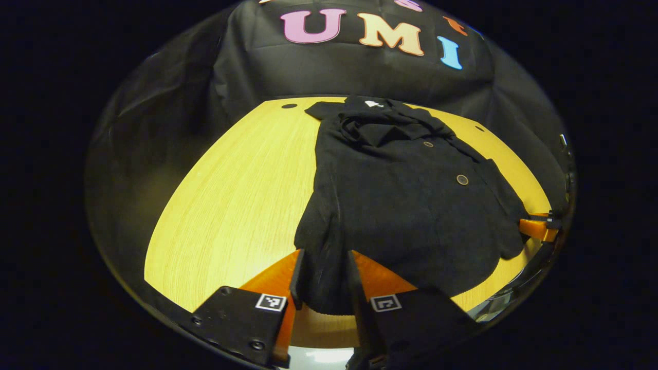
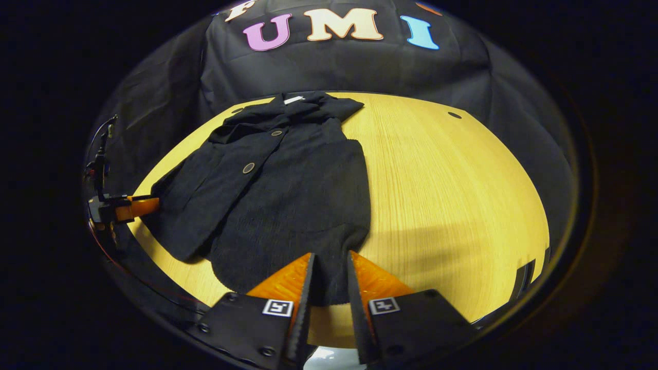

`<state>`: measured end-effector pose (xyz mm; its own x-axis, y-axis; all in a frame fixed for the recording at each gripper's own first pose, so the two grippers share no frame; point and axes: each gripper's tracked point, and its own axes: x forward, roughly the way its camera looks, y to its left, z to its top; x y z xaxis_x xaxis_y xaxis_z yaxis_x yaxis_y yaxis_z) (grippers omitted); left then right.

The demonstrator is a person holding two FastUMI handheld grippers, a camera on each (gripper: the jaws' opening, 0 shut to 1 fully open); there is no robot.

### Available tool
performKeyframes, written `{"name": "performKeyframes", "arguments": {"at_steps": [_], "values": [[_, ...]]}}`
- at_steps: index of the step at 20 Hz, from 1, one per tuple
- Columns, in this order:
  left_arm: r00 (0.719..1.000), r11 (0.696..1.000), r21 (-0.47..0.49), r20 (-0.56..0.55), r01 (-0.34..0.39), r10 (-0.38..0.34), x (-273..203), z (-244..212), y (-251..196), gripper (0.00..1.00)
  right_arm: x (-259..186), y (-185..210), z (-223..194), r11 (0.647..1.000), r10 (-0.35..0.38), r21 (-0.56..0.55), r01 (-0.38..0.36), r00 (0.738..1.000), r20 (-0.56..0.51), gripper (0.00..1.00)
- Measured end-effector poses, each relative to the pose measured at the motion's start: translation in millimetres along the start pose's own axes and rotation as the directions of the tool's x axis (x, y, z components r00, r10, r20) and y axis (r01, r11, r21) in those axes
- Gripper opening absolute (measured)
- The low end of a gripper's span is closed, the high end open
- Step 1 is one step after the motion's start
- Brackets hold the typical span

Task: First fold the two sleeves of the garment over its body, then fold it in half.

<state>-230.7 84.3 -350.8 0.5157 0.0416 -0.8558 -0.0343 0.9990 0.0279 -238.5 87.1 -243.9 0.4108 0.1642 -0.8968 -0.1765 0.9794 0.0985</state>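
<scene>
A black buttoned garment lies flat on the round yellow wooden table, its collar at the far side and its hem toward me. No sleeve sticks out past its body. In the left gripper view my left gripper is shut on the near left part of the hem, with fabric pinched between the fingers. My right gripper shows small at the garment's right edge. In the right gripper view the garment fills the left half of the table. My right gripper is shut on its near right hem, and the left gripper touches its left edge.
The booth's black cloth wall hangs right behind the table. Bare wood stretches left of the garment in the left gripper view and right of it in the right gripper view. Small dark holes mark the tabletop near its far rim.
</scene>
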Motion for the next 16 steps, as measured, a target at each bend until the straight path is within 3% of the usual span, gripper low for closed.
{"name": "performKeyframes", "arguments": {"at_steps": [1, 3, 4, 5, 12, 16], "values": [[1.000, 1.000, -0.012, 0.001, 0.012, -0.012, 2, -1, -2, 0.33, 1, 4, 0, 1.000, 0.019, 0.005, -0.019, 1.000, 0.000, 0.33], [1.000, 0.999, -0.051, 0.005, 0.010, -0.010, 1, 1, -3, 0.08, 1, 4, 0, 0.999, 0.044, 0.026, -0.044, 0.999, 0.001, 0.11], [1.000, 0.998, -0.070, 0.008, 0.009, -0.008, 2, 1, -4, 0.04, 2, 5, 0, 0.997, 0.060, 0.045, -0.059, 0.998, -0.008, 0.10], [1.000, 0.996, -0.087, 0.010, 0.006, -0.006, 1, 0, -5, 0.00, 1, 4, 0, 0.995, 0.076, 0.060, -0.076, 0.997, -0.006, 0.04], [0.999, 0.991, -0.135, -0.038, -0.010, 0.004, -5, -7, -15, 0.00, -3, 9, 0, 0.990, 0.142, -0.004, -0.142, 0.990, -0.011, 0.02], [0.998, 0.982, -0.191, -0.059, -0.010, -0.001, -7, -7, -16, 0.00, -9, 6, 7, 0.979, 0.191, 0.073, -0.190, 0.982, -0.005, 0.03]]}}
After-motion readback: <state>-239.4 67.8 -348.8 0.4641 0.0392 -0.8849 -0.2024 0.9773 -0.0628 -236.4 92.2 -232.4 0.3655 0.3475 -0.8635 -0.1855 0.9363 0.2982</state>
